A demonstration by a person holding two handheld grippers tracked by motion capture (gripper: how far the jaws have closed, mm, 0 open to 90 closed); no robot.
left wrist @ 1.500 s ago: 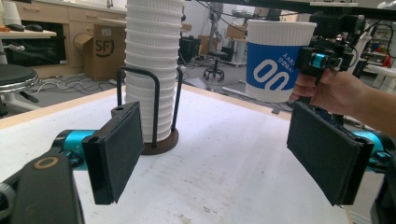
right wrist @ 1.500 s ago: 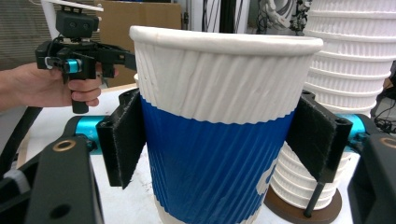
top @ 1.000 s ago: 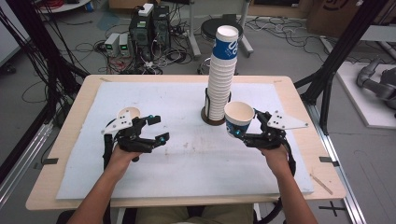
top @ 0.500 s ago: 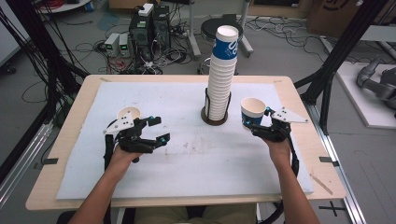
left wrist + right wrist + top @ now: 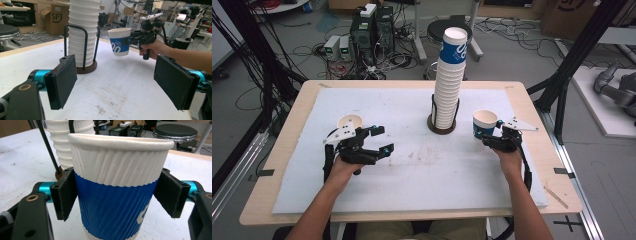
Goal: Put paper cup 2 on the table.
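A blue-and-white paper cup (image 5: 484, 122) stands upright between the jaws of my right gripper (image 5: 486, 134), right of the cup stack. In the right gripper view both black pads (image 5: 65, 195) still touch the sides of the cup (image 5: 115, 170), though the jaws have just been opening. I cannot tell whether its base rests on the table. My left gripper (image 5: 381, 141) hovers low over the left of the white mat, open, with nothing between its pads (image 5: 62, 82). The left gripper view shows the cup (image 5: 120, 45) and the right gripper (image 5: 131, 40) farther off.
A tall stack of paper cups (image 5: 448, 85) stands in a black wire holder (image 5: 442, 129) at the mat's back centre. Another cup (image 5: 349, 121), seen from above, sits just behind my left gripper. The white mat (image 5: 427, 170) covers most of the wooden table (image 5: 542, 150).
My right gripper has carried the cup rightward and down, from beside the stack to a spot low over the mat. The cup, tilted before, now stands upright. The left gripper has stayed put.
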